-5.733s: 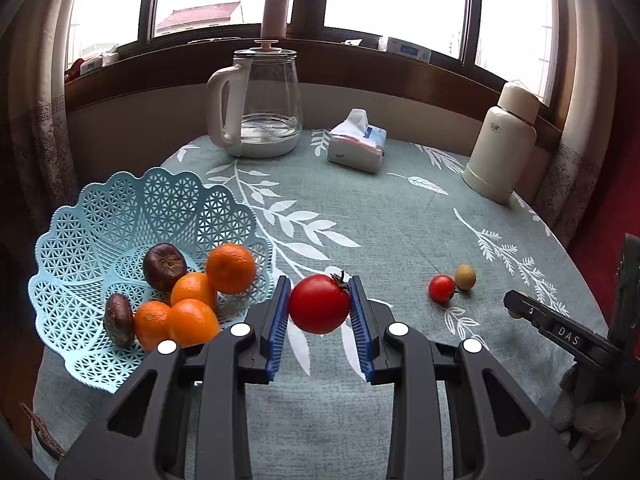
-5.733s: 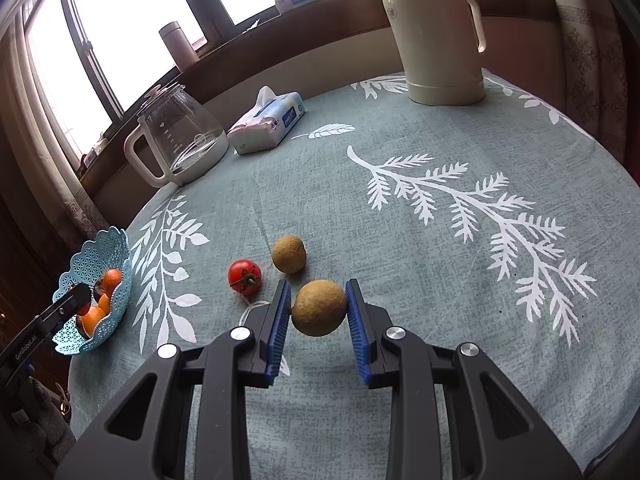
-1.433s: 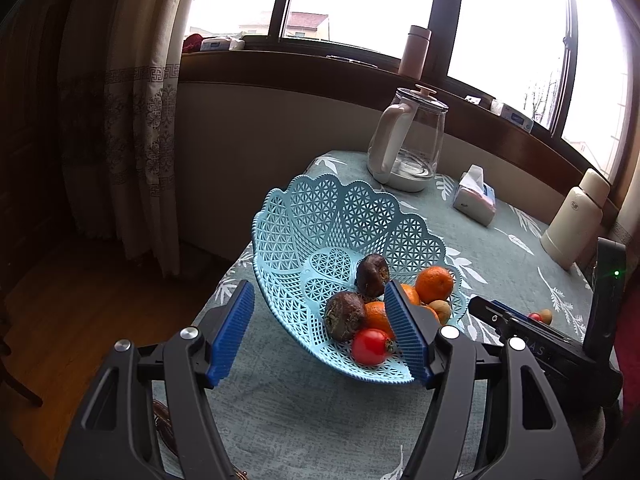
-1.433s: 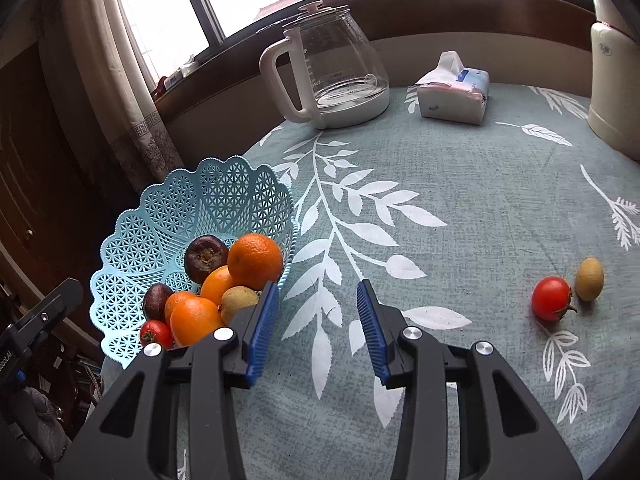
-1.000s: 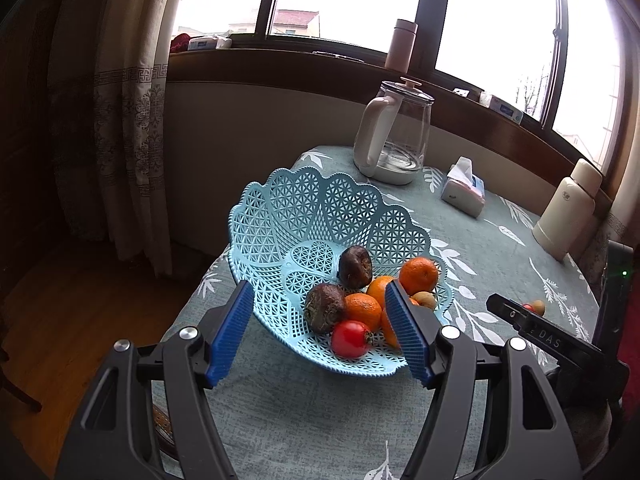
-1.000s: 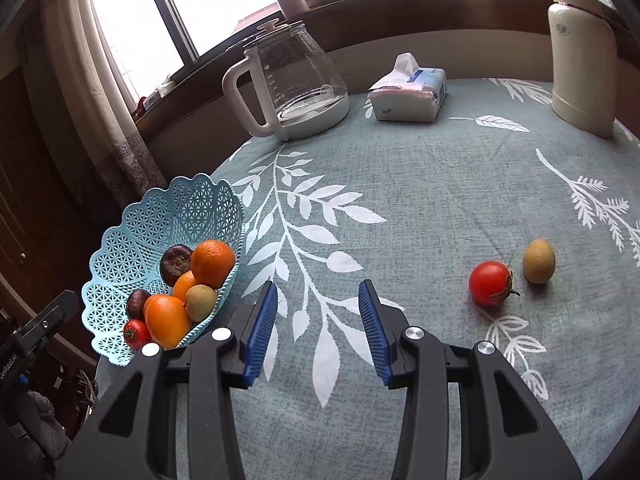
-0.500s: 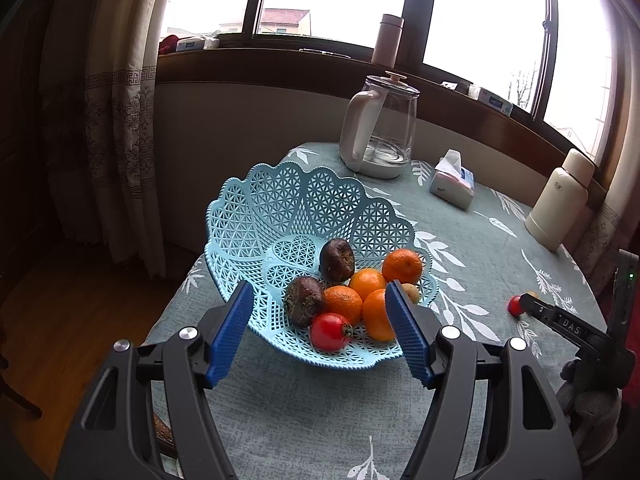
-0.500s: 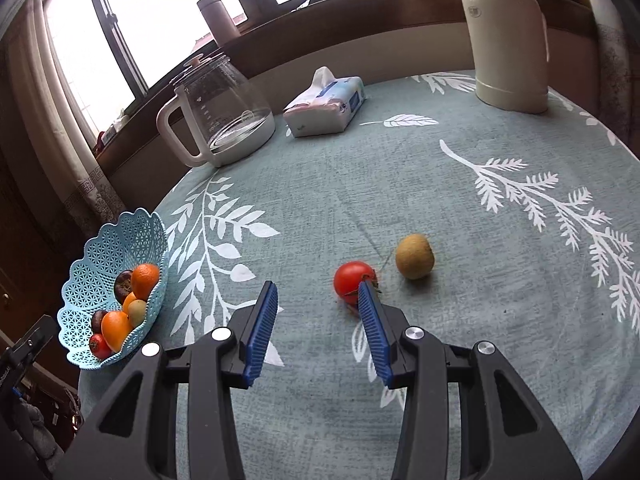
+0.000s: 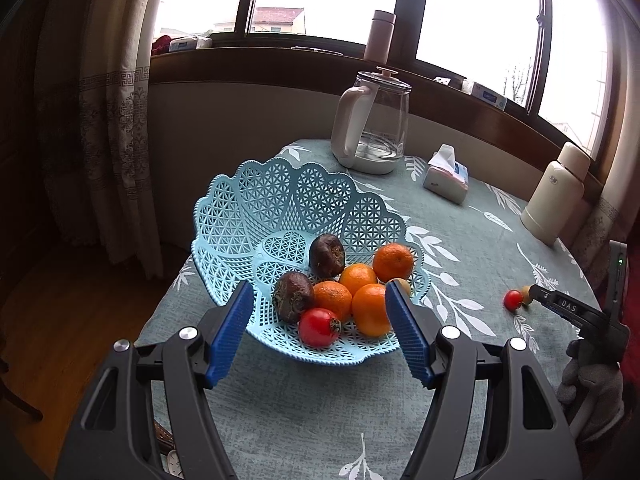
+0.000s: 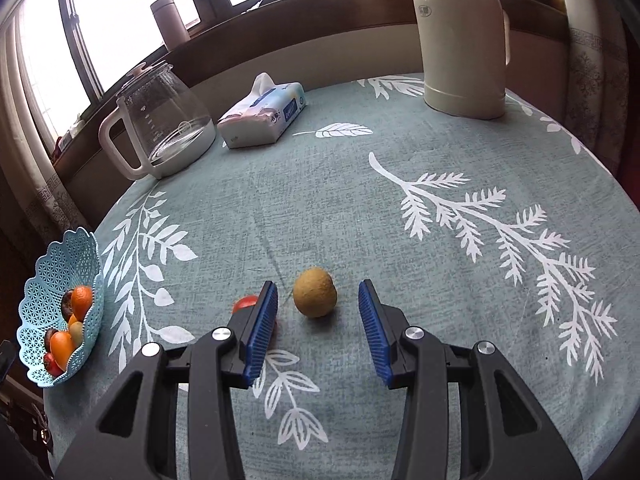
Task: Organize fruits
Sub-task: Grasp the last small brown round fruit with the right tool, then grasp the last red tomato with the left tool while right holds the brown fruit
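left claw (image 9: 320, 336): spread wide, empty | right claw (image 10: 318, 316): spread wide, empty

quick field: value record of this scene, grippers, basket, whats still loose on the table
left gripper: open, empty, in front of the basket
right gripper: open, the kiwi between its fingers, not gripped
basket: oranges, two dark fruits, one tomato
kiwi: loose on tablecloth
small tomato: loose, partly behind the right gripper's left finger
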